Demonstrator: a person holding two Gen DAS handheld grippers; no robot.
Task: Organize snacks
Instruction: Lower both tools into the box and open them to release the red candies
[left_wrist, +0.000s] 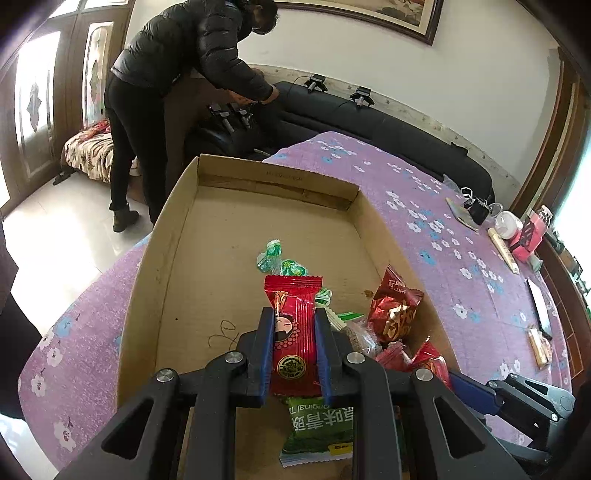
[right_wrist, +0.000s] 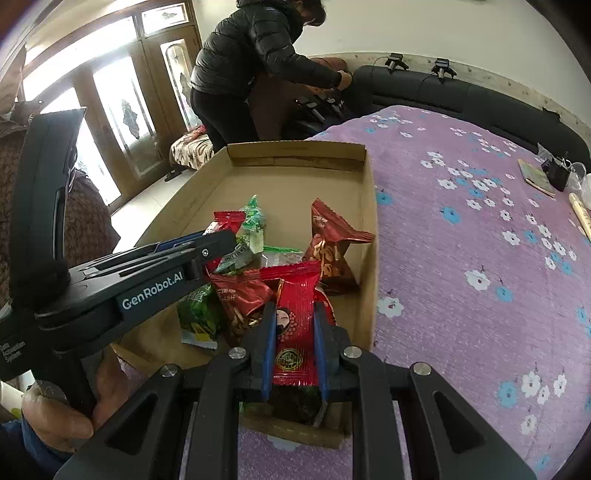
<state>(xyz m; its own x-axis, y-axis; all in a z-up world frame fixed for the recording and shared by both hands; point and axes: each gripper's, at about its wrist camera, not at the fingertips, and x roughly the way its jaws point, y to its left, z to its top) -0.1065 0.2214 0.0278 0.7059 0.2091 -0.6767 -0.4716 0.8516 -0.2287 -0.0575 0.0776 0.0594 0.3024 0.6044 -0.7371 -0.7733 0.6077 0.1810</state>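
The left gripper (left_wrist: 294, 325) is clamped on a red snack packet (left_wrist: 293, 332): a flat glossy wrapper with crimped ends, a cartoon face and a gold round seal, held above the near end of the cardboard tray (left_wrist: 173, 236). Beneath it lies a green packet (left_wrist: 319, 424) with white lettering. Toward the tray's near right corner sit puffy red foil bags (left_wrist: 393, 314). The right gripper (right_wrist: 294, 325) pinches an identical red packet (right_wrist: 295, 332) over the tray's near edge. The tray rests on a purple flowered cloth (right_wrist: 461, 240).
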